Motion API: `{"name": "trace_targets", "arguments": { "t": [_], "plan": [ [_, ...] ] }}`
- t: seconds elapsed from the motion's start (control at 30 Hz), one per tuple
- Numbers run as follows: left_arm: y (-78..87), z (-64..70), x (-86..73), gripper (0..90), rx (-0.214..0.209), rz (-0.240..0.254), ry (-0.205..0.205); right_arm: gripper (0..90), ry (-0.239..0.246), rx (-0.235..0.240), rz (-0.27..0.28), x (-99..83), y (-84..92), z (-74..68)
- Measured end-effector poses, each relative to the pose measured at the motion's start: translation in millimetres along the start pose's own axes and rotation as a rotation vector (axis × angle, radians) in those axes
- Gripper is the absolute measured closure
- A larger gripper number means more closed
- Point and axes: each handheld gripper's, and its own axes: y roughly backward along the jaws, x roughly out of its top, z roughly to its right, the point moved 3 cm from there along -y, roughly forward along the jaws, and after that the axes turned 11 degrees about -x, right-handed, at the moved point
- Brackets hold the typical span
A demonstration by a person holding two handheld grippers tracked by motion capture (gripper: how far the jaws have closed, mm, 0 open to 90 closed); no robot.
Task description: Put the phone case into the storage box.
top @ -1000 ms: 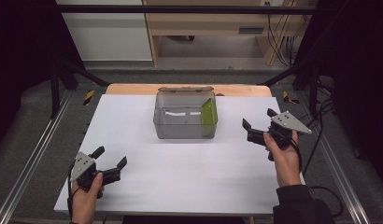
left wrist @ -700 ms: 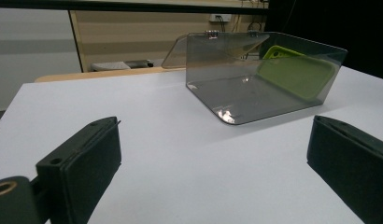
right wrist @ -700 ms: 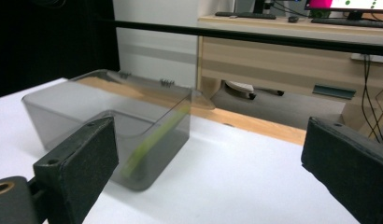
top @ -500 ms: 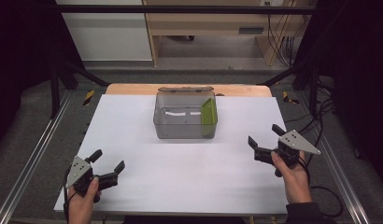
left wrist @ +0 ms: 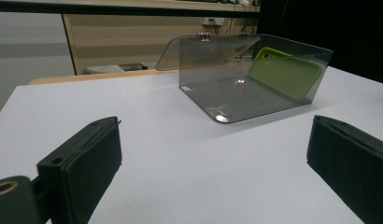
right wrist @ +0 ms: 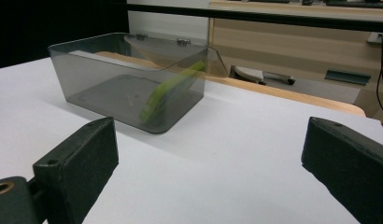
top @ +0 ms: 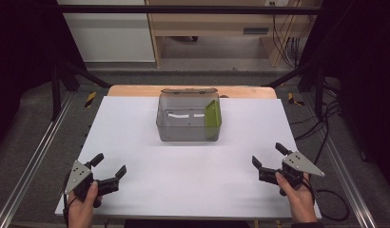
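Nearest the person, at the front edge of the white rectangular table top (top: pixel 136 142), two hands each hold one black two-jaw gripper. The left gripper (top: pixel 108 165) sits low at the near left corner, its jaws spread wide with nothing between them but bare table; in the left gripper view the two black padded jaws stand far apart at either side, touching nothing. The right gripper (top: pixel 268 156) is near the front right edge, topped by a grey three-cornered plate, and its jaws are likewise spread wide and empty; the right gripper view shows the same broad gap over bare white surface. Neither gripper holds or touches any object, and both are well apart from each other.

Farther on, toward the middle of the back half of the table, stands one smoky transparent plastic box (top: pixel 183 128) with rounded corners, its hinged clear lid (top: pixel 188 90) swung open and leaning away at the far side. The box is well apart from both grippers. Inside it leans one flat lime-green rectangular piece with rounded corners (top: pixel 212 118), tilted up against the box's right wall as the high view shows it, its lower edge on the box floor.

Beyond the white top, a strip of pale wooden tabletop (top: pixel 136 90) shows along the far edge.

Count: two grippers, one box, one green piece.
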Motion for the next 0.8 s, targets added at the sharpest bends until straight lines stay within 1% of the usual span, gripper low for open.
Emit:
{"name": "trace_targets", "arguments": {
  "t": [0.17, 0.3, 0.47, 0.63, 0.8],
  "plan": [
    [-0.5, 0.8, -0.3, 3.1, -0.008, -0.001, -0.004, 3.9, 0.002, 0.019, 0.001, -4.8, 2.1, -6.1],
    [-1.6, 0.9, -1.8, 3.2, -0.011, -0.011, -0.004, 4.0, 0.003, 0.037, -0.005, -12.4, 0.2, -12.6],
    [-2.1, 0.9, -2.2, 3.2, -0.013, -0.009, -0.010, 3.9, 0.000, 0.052, -0.010, -19.4, -1.7, -19.4],
    [-2.6, 1.6, -2.3, 3.2, -0.021, -0.004, -0.022, 3.9, -0.003, 0.071, -0.003, -22.3, -1.7, -24.5],
    [-3.4, 2.7, -2.3, 3.2, -0.026, 0.002, -0.025, 4.0, 0.003, 0.099, 0.006, -23.1, -2.5, -30.5]
  ]
}}
